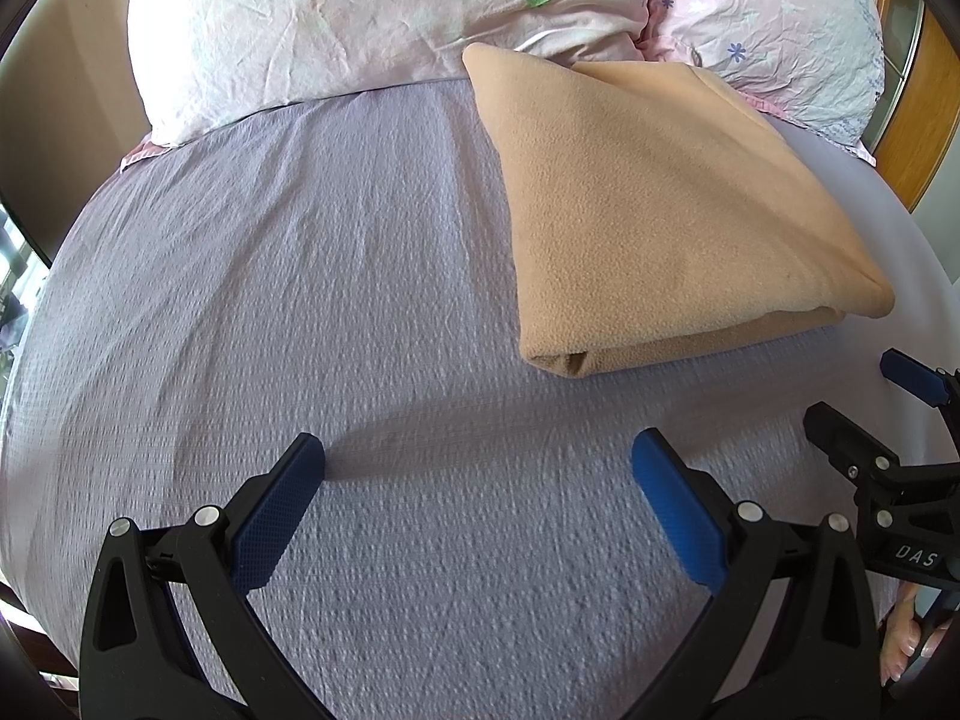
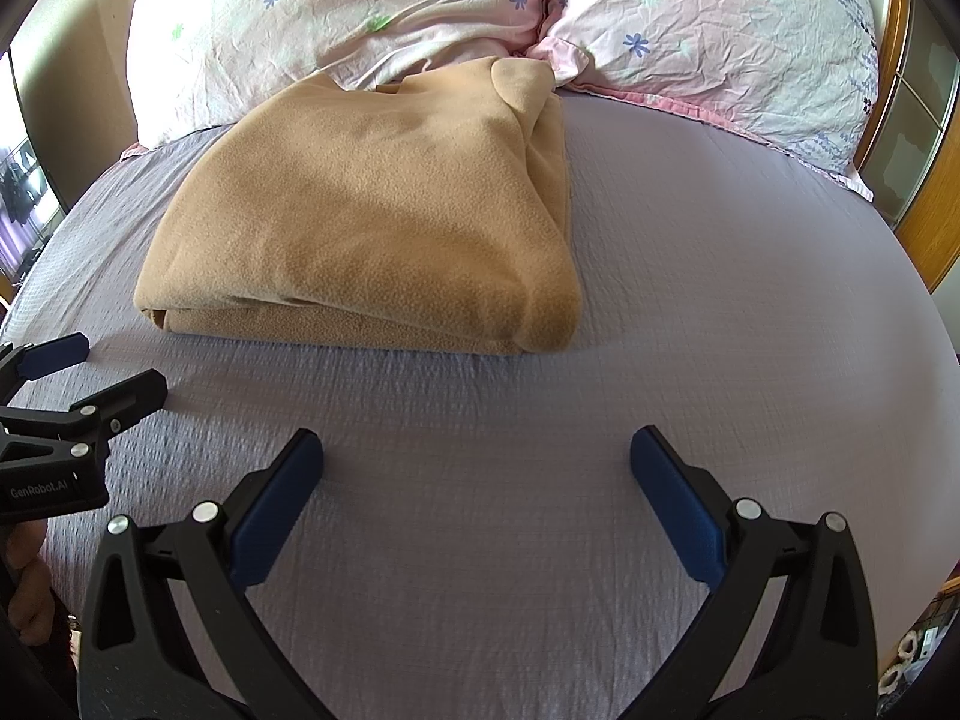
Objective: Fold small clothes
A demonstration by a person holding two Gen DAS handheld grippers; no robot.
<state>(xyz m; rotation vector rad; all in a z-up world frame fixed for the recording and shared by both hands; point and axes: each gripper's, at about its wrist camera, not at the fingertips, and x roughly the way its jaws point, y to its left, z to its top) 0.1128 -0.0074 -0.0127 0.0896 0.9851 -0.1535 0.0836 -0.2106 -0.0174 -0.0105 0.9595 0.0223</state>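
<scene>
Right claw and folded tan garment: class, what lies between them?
Only bare lavender bedsheet separates the right claw from the tan garment, shown in the right wrist view.

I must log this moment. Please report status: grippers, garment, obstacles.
Left gripper open, empty, over the bedsheet. Right gripper open, empty. Tan fleece garment lies folded, touching the pillows. Nothing in the way.

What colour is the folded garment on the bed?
Tan garment, clearest in the right wrist view.
</scene>
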